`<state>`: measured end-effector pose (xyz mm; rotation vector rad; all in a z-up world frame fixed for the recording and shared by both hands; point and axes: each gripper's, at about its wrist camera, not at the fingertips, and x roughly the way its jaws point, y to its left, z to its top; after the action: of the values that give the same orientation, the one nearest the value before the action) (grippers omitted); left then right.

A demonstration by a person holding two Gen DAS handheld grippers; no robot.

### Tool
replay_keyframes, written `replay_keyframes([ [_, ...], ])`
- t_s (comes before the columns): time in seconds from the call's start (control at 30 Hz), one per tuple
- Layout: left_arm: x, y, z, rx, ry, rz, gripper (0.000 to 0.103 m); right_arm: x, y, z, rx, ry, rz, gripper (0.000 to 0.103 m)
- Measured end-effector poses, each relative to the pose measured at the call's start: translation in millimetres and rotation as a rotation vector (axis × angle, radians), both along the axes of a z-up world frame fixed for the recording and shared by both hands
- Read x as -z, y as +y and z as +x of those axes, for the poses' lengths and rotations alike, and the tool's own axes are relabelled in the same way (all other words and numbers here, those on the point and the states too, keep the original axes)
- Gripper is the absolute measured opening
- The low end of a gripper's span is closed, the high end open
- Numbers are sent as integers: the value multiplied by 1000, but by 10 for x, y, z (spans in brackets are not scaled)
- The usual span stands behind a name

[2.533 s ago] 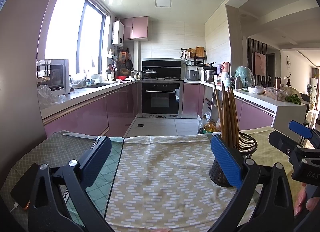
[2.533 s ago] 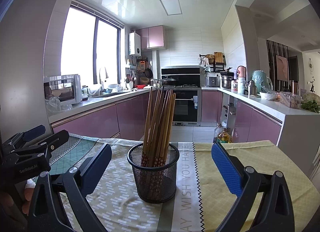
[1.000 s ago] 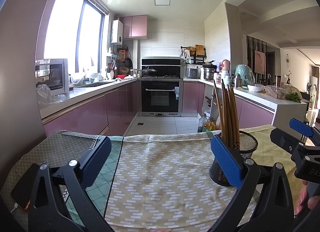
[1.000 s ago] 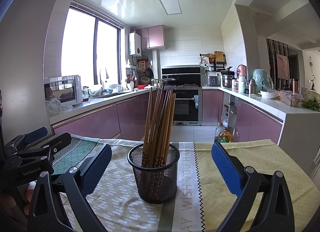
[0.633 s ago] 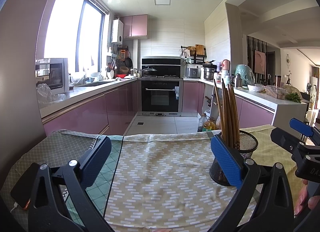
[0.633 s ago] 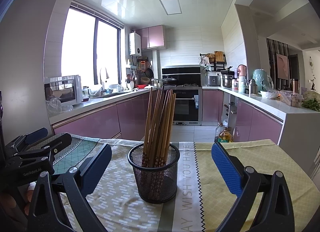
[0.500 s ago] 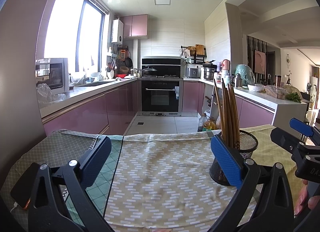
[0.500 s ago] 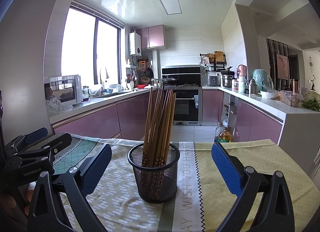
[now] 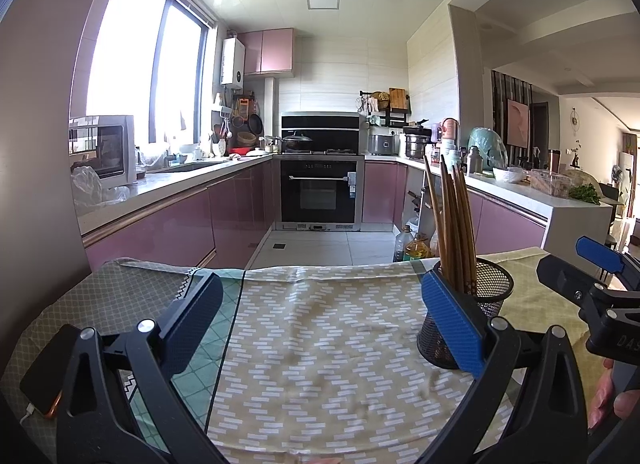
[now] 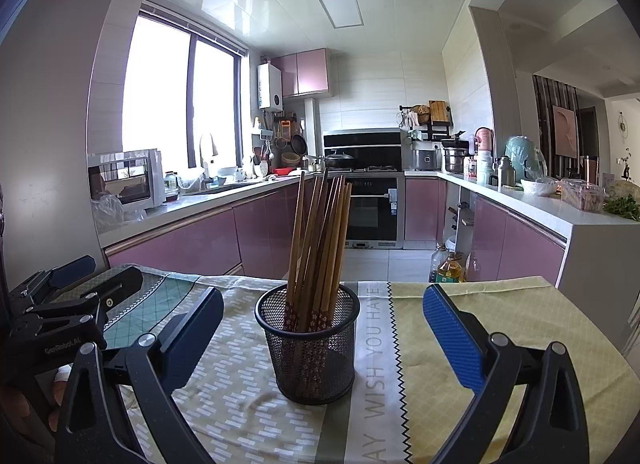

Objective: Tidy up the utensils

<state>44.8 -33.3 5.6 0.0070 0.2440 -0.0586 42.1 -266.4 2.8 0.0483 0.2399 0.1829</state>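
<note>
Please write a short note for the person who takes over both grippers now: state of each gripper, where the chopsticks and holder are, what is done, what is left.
Left gripper: open, empty, over the tablecloth.
Right gripper: open, empty, with the mesh holder centred between its jaws but not touched.
Chopsticks: all the visible ones stand upright in the holder, leaning slightly.
Done: no loose chopsticks show on the cloth.
Left: nothing obvious in view; check outside the frames before stopping.
</note>
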Motion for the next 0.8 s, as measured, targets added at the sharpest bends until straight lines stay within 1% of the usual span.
replay_keyframes([
  [0.37,0,-3,-6,6,7,1,98,18,-24,-5,-2,5,-2,97],
  [0.47,8,-25,-15,3,3,20,98,20,-37,-5,-4,8,0,97],
  [0.67,-1,-59,-25,5,-3,31,98,55,-87,30,5,28,2,97],
  [0.8,12,-65,25,11,22,32,98,62,-107,62,4,39,1,97],
])
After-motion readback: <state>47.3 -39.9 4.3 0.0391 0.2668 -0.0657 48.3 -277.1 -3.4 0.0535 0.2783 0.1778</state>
